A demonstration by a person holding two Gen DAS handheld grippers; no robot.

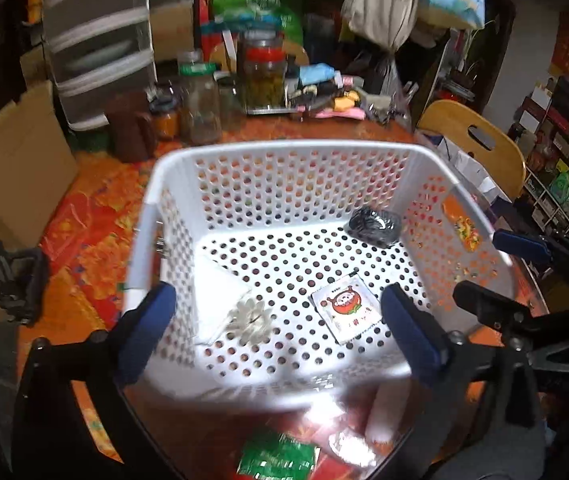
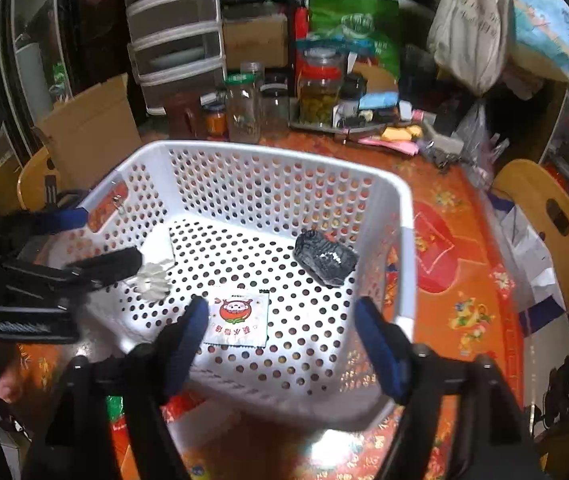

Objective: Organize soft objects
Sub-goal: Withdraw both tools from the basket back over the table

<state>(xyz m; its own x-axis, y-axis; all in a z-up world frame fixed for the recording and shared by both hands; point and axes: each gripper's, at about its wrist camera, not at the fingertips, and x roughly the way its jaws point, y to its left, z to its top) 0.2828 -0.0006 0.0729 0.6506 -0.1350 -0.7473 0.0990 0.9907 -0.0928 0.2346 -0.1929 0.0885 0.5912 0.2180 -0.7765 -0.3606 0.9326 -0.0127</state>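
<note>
A white perforated basket (image 1: pixel 284 152) (image 2: pixel 268 160) stands on the orange table. Inside lie a white packet with a red cartoon print (image 1: pixel 344 310) (image 2: pixel 240 318), a black wrapped bundle (image 1: pixel 374 222) (image 2: pixel 326 258), and a white folded cloth with a scrunched white piece (image 1: pixel 226 300) (image 2: pixel 152 276). My left gripper (image 1: pixel 280 328) is open and empty above the basket's near rim. My right gripper (image 2: pixel 284 340) is open and empty over the near rim too. It also shows at the right in the left wrist view (image 1: pixel 488 268). The left gripper shows at the left in the right wrist view (image 2: pixel 96 236).
Glass jars (image 1: pixel 200 104) (image 2: pixel 244 100), a plastic drawer unit (image 1: pixel 96 40) (image 2: pixel 176 32), a cardboard box (image 1: pixel 12 168) and bags crowd the far table. Small folded items (image 1: pixel 332 104) (image 2: pixel 388 136) lie behind the basket. A green packet (image 1: pixel 280 458) lies at the near edge. Wooden chairs (image 1: pixel 480 140) (image 2: pixel 552 216) stand right.
</note>
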